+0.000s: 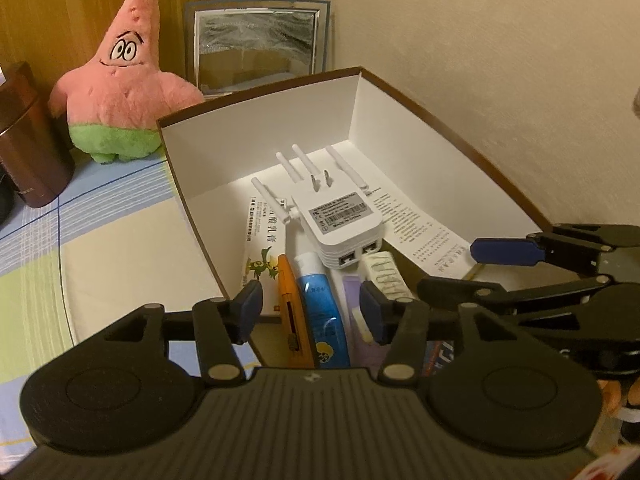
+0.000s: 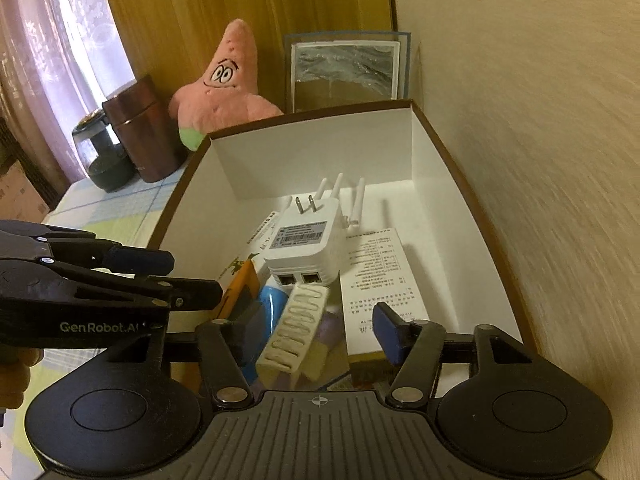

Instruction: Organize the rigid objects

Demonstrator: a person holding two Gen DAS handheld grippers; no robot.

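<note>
A brown-rimmed white box (image 1: pixel 260 128) (image 2: pixel 312 152) holds a white plug-in signal extender (image 1: pixel 340 224) (image 2: pixel 304 248) with antennas, lying plug side up. In front of it lie an orange utility knife (image 1: pixel 290 308) (image 2: pixel 240 284), a blue tube (image 1: pixel 322 312) (image 2: pixel 272 300) and a cream hair clip (image 1: pixel 386 276) (image 2: pixel 296 328). My left gripper (image 1: pixel 312 314) (image 2: pixel 194 276) hovers open over the knife and tube, its pads clear of both. My right gripper (image 2: pixel 318 334) (image 1: pixel 450 268) is open too; the hair clip sits tilted between its fingers, touching neither pad.
Printed leaflets (image 1: pixel 416 224) (image 2: pixel 380 276) line the box floor. Behind the box stand a pink star plush (image 1: pixel 120 80) (image 2: pixel 224 84), a brown canister (image 1: pixel 28 140) (image 2: pixel 144 132) and a framed picture (image 1: pixel 256 48) (image 2: pixel 344 72). A wall runs along the box's right side; checked cloth (image 1: pixel 100 220) covers the surface on the left.
</note>
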